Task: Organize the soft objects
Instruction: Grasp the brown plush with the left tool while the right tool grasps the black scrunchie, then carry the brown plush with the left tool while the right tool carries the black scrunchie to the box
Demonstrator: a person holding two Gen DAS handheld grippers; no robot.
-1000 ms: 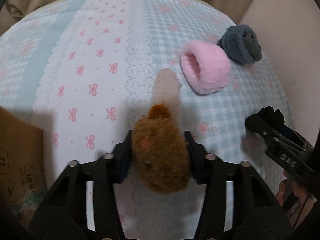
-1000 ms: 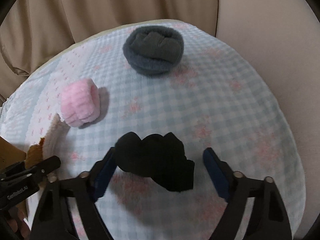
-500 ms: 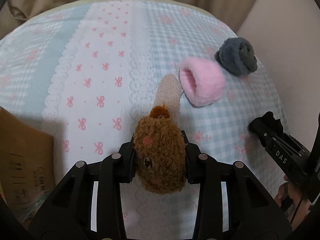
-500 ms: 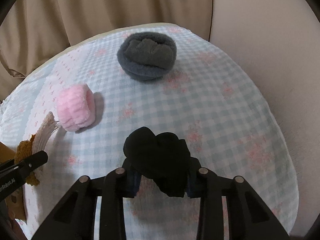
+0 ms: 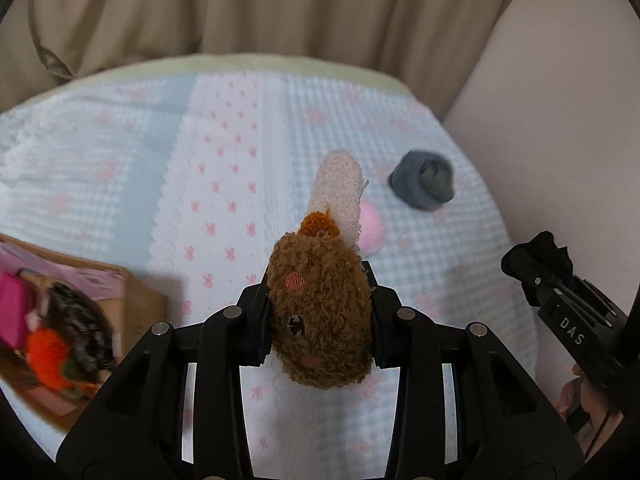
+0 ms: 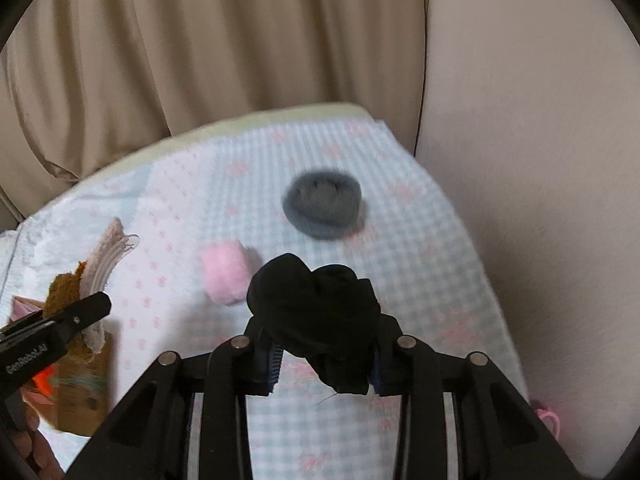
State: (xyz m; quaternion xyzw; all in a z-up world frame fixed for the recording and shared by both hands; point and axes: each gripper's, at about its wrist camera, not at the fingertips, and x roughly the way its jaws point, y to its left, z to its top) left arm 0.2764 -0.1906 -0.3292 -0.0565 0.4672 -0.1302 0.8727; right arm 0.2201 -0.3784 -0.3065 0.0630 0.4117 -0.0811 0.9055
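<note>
At the bottom centre of the left wrist view, the left gripper was clamped on a brown plush toy, lifted above the patterned bedspread, its cream tail pointing up the frame. Low at the left edge sat an open cardboard box with colourful soft things blurred inside. Bottom centre of the right wrist view, the right gripper squeezed a black sock bundle, also raised off the cover. Just beyond it lay a pink fuzzy roll, and farther up, well apart, a grey sock ball. Bare cover spread around both towards the far rim, where beige curtains hung, with a plain wall at the right.
</note>
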